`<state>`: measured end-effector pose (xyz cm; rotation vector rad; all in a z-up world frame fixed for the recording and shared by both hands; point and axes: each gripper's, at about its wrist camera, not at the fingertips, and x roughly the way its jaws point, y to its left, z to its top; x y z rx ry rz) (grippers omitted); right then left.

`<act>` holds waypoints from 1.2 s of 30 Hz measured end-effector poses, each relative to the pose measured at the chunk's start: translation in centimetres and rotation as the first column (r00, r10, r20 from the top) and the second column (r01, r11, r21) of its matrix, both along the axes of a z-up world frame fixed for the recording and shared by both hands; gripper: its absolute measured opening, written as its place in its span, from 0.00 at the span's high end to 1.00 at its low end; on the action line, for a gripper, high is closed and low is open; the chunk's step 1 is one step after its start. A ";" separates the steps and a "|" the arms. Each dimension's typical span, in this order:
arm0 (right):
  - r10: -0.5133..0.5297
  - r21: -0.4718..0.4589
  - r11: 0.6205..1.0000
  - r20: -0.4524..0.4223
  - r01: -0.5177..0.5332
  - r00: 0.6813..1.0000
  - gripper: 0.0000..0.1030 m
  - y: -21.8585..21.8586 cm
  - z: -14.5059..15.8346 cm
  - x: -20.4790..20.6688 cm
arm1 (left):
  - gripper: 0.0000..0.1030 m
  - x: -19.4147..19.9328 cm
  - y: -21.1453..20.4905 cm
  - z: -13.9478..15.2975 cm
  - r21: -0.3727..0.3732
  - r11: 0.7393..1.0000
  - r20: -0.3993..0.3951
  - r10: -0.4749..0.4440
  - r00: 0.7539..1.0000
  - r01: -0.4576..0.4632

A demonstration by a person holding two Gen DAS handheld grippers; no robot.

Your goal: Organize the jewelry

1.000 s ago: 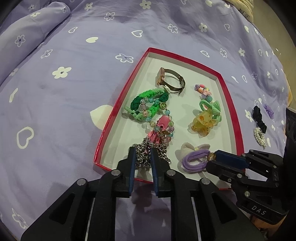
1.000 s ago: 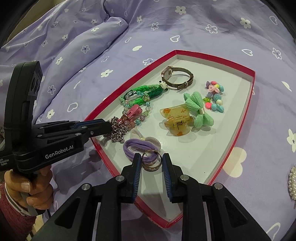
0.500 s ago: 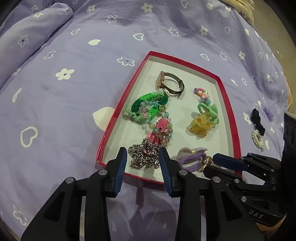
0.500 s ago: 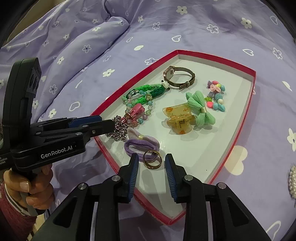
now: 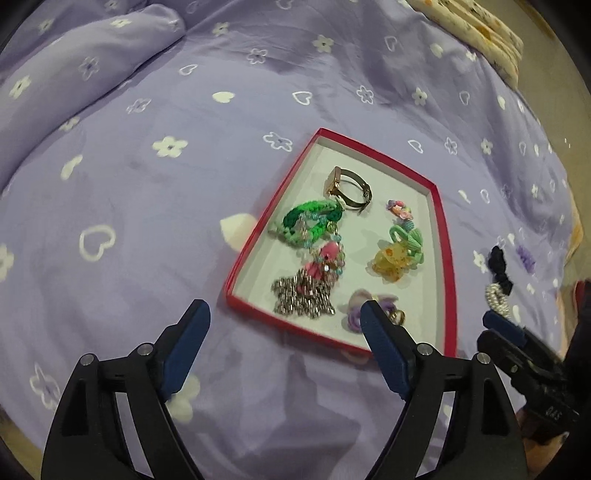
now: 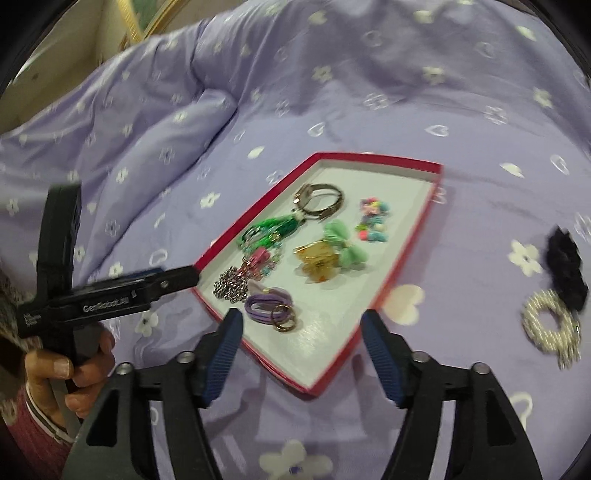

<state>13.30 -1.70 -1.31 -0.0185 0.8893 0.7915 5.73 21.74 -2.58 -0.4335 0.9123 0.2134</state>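
Note:
A red-rimmed tray point(image 5: 443, 258) point(image 6: 402, 254) lies on the purple bedspread. It holds a silver chain point(image 5: 303, 295) point(image 6: 231, 285), a purple hair tie point(image 6: 266, 305) with gold rings point(image 6: 284, 320), a green braided bracelet point(image 5: 310, 221), a watch point(image 5: 349, 188), an amber claw clip point(image 5: 391, 258) and beads point(image 6: 373, 221). My left gripper point(image 5: 284, 354) is open and empty, held back from the tray's near edge. My right gripper point(image 6: 301, 354) is open and empty above the tray's near corner. A black scrunchie point(image 6: 567, 266) and a pearl bracelet point(image 6: 550, 325) lie outside the tray on the right.
A folded duvet ridge point(image 5: 85, 74) rises at the far left. A patterned pillow point(image 5: 476, 33) lies at the far right. A small purple clip point(image 5: 524, 256) lies near the scrunchie point(image 5: 500, 266). My left hand point(image 6: 66, 373) shows in the right wrist view.
Both grippers opened wide and drew back from the tray. The chain and the gold rings now lie released in the tray. The right view has swung toward the scrunchie side.

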 end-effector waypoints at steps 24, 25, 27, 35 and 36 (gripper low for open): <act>-0.087 0.111 0.990 0.003 0.086 0.996 0.10 -3.8 2.6 -5.6 | 0.09 -8.6 -3.2 3.6 0.146 0.989 0.023 0.017 1.000 -0.020; -0.082 0.091 0.993 0.005 0.081 0.997 0.10 -3.7 3.0 -5.6 | 0.09 -8.7 -3.3 4.0 0.159 0.987 0.026 0.015 1.000 -0.019; -0.055 0.066 0.996 0.021 0.054 0.998 0.09 -3.4 4.2 -5.7 | 0.08 -8.5 -3.8 4.9 0.194 0.981 0.032 -0.003 0.999 -0.003; -0.044 0.030 0.999 0.117 0.041 0.992 0.01 -2.7 6.8 -5.3 | 0.00 -7.4 -5.1 6.0 0.350 0.937 0.046 -0.001 0.999 -0.016; -0.051 0.021 0.999 0.123 0.049 0.991 0.01 -2.6 6.4 -5.2 | 0.00 -7.3 -5.0 5.7 0.346 0.938 0.043 0.000 0.999 -0.014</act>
